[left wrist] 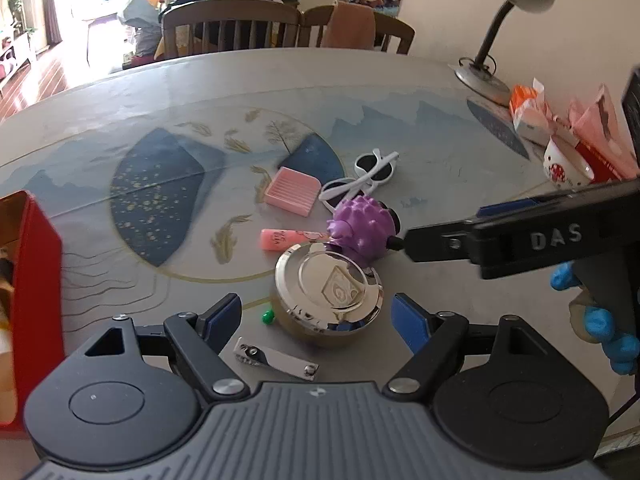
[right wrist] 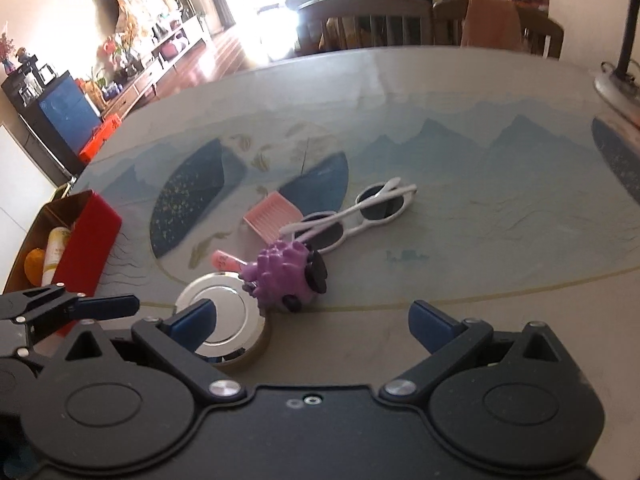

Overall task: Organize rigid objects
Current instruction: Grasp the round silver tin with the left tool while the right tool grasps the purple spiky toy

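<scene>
With both the left tool and right tool wide open and empty, closing on the round metal tin risks knocking the touching purple spiky toy across the counter.

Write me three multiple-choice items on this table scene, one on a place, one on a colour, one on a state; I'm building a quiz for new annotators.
1. Where does the nail clipper lie?
A. in the red box
B. on the table, nearer the left tool than the round tin
C. on the sunglasses

2. What colour is the spiky toy?
A. purple
B. green
C. orange

3. How does the left tool stand?
A. shut on the tin
B. shut on nothing
C. open, fingers either side of the round tin

Answers:
1 B, the clipper sits on the table just before the tool's body.
2 A, it shows purple in both views.
3 C, a gap shows between each blue pad and the tin.
</scene>
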